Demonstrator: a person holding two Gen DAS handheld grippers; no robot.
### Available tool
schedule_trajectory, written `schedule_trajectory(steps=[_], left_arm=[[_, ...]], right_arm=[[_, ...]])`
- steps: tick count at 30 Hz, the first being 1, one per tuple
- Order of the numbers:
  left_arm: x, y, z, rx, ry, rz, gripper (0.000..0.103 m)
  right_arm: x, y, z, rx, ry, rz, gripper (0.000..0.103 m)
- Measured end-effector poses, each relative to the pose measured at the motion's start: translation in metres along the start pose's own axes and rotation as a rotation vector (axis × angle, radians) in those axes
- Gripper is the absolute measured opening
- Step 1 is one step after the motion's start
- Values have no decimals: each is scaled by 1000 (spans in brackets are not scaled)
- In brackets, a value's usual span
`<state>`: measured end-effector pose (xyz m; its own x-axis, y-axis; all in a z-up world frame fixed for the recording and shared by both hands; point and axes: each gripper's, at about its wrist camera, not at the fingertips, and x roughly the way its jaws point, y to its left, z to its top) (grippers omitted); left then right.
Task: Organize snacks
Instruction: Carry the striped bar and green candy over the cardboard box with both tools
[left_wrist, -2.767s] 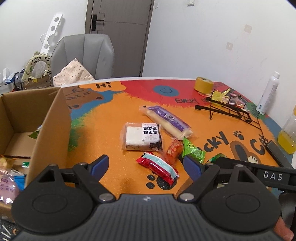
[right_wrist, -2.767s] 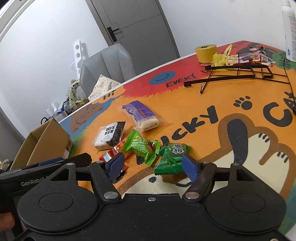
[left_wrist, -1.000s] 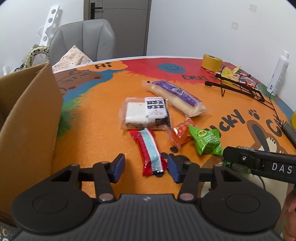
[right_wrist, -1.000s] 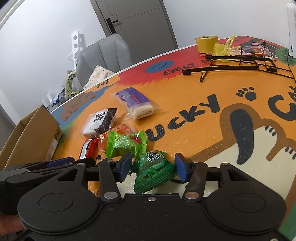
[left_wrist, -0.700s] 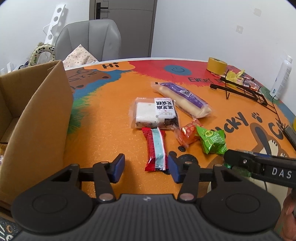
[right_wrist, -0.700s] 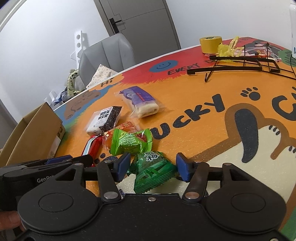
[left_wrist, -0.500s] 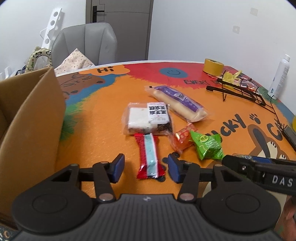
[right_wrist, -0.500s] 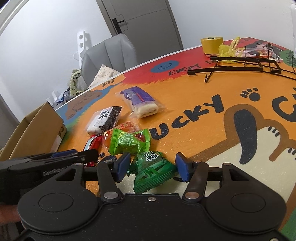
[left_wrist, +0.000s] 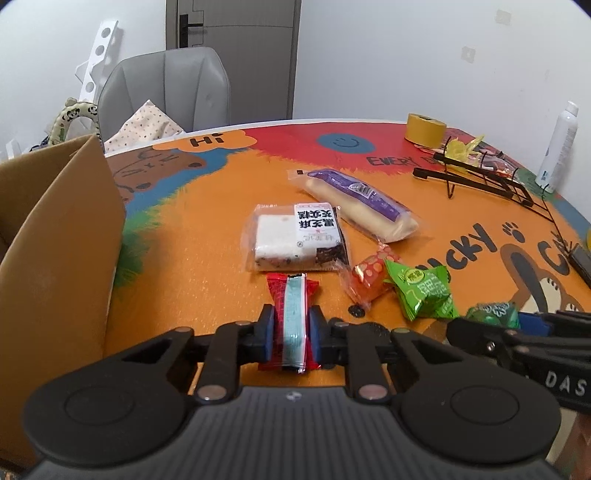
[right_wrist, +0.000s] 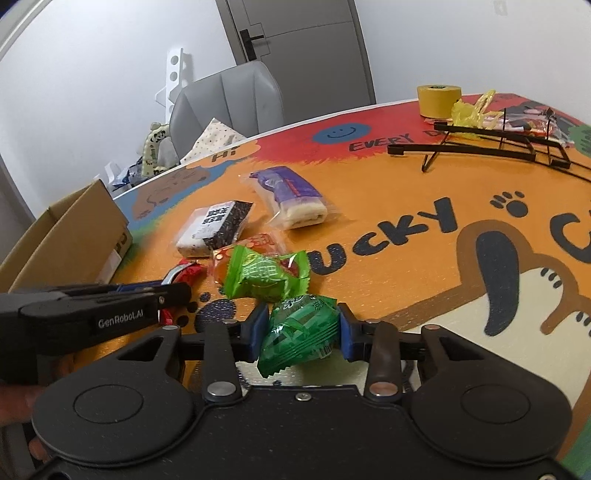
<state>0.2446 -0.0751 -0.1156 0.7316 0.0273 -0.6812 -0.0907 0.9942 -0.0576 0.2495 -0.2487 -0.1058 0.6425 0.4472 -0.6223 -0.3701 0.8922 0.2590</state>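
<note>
Between the blue pads of the left gripper, in the left wrist view, a flat red snack bar with a pale blue stripe is pinched, its crinkled foil wrapper lying on the printed orange surface. Just beyond lie a clear-wrapped rice cake with a black-and-white label, a long purple-labelled bread roll, a small orange dotted candy and a glossy light green candy pouch. A corrugated cardboard box stands at left. From the right wrist view, the right gripper has closed its pads on a puffy dark green candy pouch resting on the surface, touching the light green candy pouch. Farther off stand a yellow tape roll and a black wire rack.
</note>
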Motion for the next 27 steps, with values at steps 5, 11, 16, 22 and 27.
schedule_trajectory(steps=[5, 11, 16, 22, 27], left_arm=[[-13, 5, -1, -3, -11, -1, 18], [-34, 8, 4, -8, -51, -11, 18], [-52, 12, 8, -13, -88, -15, 18], [-73, 20, 14, -20, -129, -12, 18], [-90, 30, 18, -32, -162, -1, 18]], right_arm=[[-6, 3, 0, 18, -10, 8, 36], [-18, 11, 7, 24, -43, 13, 36], [-26, 19, 10, 22, -66, 23, 36], [-34, 34, 20, 0, -94, 45, 36], [-38, 49, 27, -20, -113, 67, 36]])
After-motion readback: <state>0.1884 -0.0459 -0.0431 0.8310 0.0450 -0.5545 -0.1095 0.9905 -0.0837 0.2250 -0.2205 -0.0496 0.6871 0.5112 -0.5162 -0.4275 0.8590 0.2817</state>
